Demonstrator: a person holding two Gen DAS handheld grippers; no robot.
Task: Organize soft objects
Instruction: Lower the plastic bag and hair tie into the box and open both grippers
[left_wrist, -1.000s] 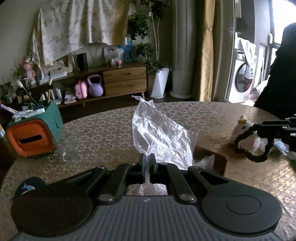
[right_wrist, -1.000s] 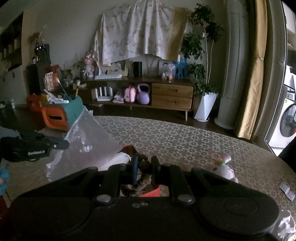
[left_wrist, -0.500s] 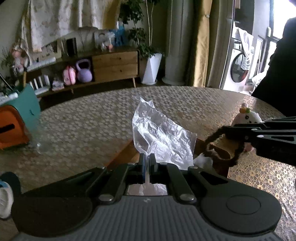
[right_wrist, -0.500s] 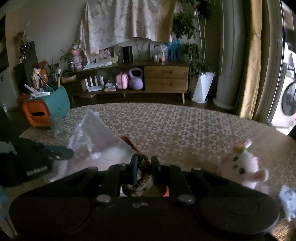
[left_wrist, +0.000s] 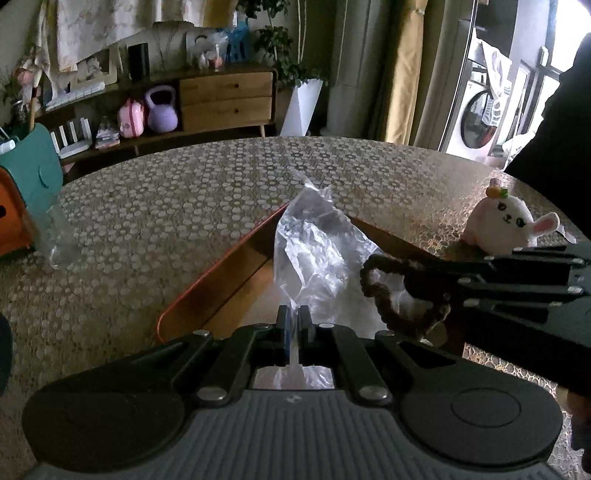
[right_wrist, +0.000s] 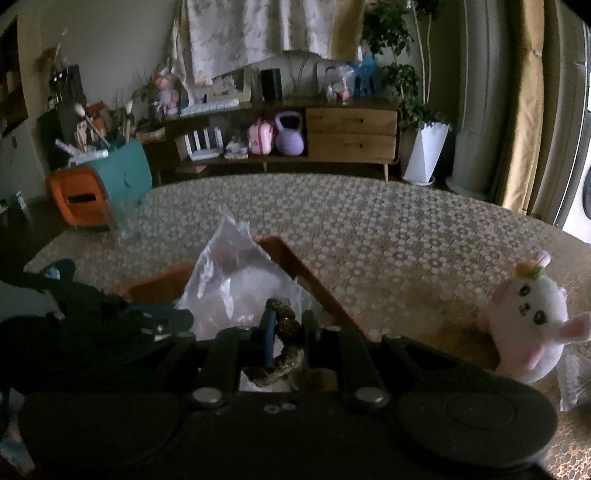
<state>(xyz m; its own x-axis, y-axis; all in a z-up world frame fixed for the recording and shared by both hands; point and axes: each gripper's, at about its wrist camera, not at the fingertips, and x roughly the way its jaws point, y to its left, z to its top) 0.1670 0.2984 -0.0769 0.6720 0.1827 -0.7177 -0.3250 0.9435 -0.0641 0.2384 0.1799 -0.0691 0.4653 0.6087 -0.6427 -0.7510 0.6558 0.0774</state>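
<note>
My left gripper (left_wrist: 294, 318) is shut on a clear plastic bag (left_wrist: 314, 254), which stands up over an orange-rimmed wooden box (left_wrist: 221, 273). The bag (right_wrist: 236, 280) and box (right_wrist: 306, 273) also show in the right wrist view. My right gripper (right_wrist: 288, 325) is shut on a brown scrunchie (right_wrist: 284, 332). In the left wrist view that gripper (left_wrist: 413, 284) holds the scrunchie (left_wrist: 391, 306) over the box, right of the bag. A white bunny plush (left_wrist: 506, 221) sits on the table right of the box; it also shows in the right wrist view (right_wrist: 532, 314).
An orange and teal organiser (right_wrist: 99, 184) with brushes stands at the table's far left, a clear cup (left_wrist: 55, 236) beside it. The round table (left_wrist: 184, 203) has a honeycomb cover. A small plastic wrapper (right_wrist: 572, 380) lies by the plush.
Both grippers have come down and in over the box. The right gripper has carried the scrunchie leftward from near the plush to beside the bag. The bag has dropped lower into the box.
</note>
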